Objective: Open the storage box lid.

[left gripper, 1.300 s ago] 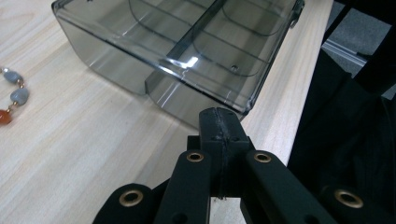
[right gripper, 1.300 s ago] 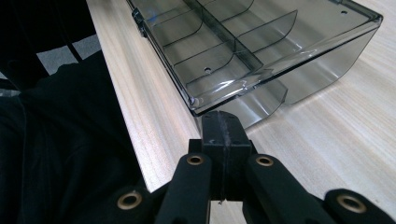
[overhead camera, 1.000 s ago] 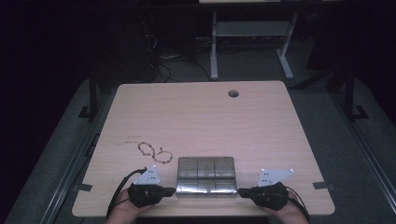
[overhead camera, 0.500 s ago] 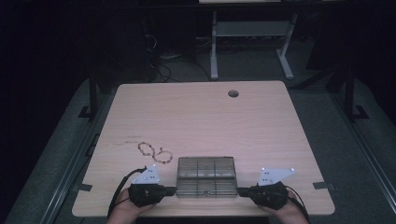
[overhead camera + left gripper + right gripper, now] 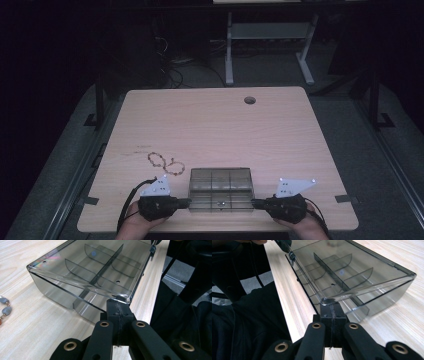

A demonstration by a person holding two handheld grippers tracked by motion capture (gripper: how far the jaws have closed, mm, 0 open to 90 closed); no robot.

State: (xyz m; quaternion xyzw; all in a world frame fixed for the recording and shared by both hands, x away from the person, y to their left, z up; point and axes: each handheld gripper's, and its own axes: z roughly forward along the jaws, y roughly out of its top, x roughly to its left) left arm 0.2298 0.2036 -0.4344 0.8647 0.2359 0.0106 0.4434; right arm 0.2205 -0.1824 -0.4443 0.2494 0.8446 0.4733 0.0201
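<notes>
A smoky clear plastic box (image 5: 221,190) with inner dividers sits at the table's near edge. My left gripper (image 5: 189,202) is shut, and its tip touches the box's near left corner. In the left gripper view the joined jaws of the left gripper (image 5: 119,308) meet the lid's corner just under its lip. My right gripper (image 5: 252,203) is shut too, at the near right corner. The right gripper (image 5: 331,311) has its tip under the lid's lip in the same way. The lid's near edge seems to stand slightly above the base of the box (image 5: 352,272).
A string of beads (image 5: 165,162) lies in loops on the wooden table (image 5: 210,125), just left of and beyond the box; a few beads (image 5: 5,306) show beside the box (image 5: 100,270). A round cable hole (image 5: 249,100) is at the far side. The person's dark clothing is past the near edge.
The bright glare on the near part of the box has faded. Both hands and grippers stay where they were.
</notes>
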